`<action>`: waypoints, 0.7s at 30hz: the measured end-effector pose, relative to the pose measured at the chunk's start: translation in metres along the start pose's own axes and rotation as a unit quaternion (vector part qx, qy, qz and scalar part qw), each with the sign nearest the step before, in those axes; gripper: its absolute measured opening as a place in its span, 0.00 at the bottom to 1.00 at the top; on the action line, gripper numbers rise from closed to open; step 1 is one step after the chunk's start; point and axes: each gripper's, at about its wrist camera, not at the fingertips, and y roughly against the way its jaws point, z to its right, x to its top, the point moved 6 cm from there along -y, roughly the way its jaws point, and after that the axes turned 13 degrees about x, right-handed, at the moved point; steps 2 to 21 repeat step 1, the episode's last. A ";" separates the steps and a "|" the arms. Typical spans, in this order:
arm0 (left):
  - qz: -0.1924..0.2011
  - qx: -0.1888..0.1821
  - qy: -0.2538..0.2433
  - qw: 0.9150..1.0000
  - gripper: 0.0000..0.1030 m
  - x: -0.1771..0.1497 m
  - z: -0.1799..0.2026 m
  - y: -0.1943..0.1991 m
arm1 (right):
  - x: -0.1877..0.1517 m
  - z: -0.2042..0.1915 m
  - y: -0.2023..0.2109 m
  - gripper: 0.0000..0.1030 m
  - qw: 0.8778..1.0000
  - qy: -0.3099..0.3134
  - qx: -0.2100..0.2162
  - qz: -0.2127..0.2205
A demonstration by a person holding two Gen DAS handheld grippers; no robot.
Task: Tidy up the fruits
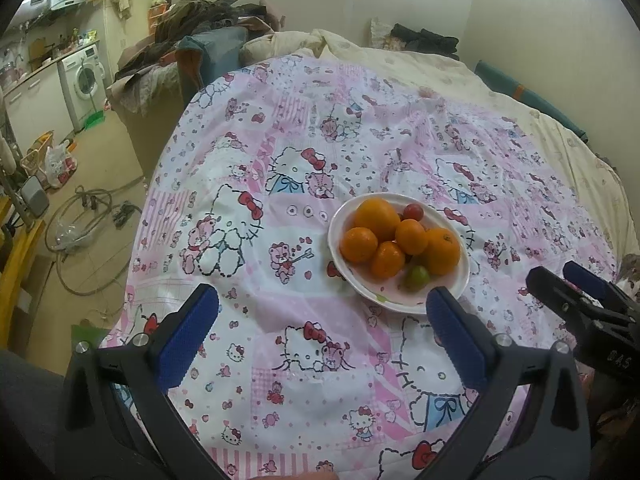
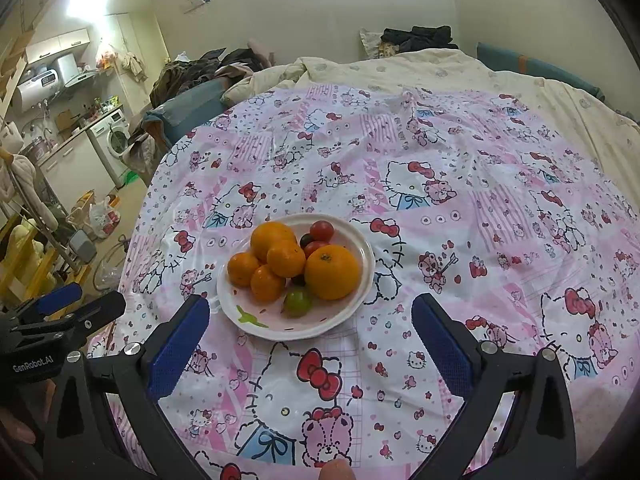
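Note:
A white oval plate (image 1: 464,276) (image 2: 280,330) sits on a pink cartoon-print sheet and holds several oranges (image 1: 376,212) (image 2: 331,272), red cherry tomatoes (image 1: 413,212) (image 2: 321,230) and one green tomato (image 1: 416,278) (image 2: 298,301). My left gripper (image 1: 324,300) is open and empty, just short of the plate, which lies ahead to its right. My right gripper (image 2: 310,308) is open and empty, with the plate's near rim between its fingertips. The right gripper also shows in the left wrist view (image 1: 568,276), and the left one in the right wrist view (image 2: 86,300).
The sheet (image 1: 280,360) (image 2: 480,200) covers a bed with a cream quilt (image 2: 440,68) behind it. Piled clothes (image 1: 208,16) lie at the far left of the bed. The floor at left holds hoses (image 1: 88,216), bags and a washing machine (image 1: 84,80).

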 end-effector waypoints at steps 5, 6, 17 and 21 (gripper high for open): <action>0.000 0.000 -0.001 1.000 1.00 0.000 0.001 0.000 | 0.000 0.000 0.000 1.00 1.000 0.000 0.001 0.001; 0.000 0.000 -0.001 1.000 1.00 0.000 0.001 0.000 | 0.000 0.000 0.000 1.00 1.000 0.000 0.001 0.001; 0.000 0.000 -0.001 1.000 1.00 0.000 0.001 0.000 | 0.000 0.000 0.000 1.00 1.000 0.000 0.001 0.001; 0.000 0.000 -0.001 1.000 1.00 0.000 0.001 0.000 | 0.000 0.000 0.000 1.00 1.000 0.000 0.001 0.001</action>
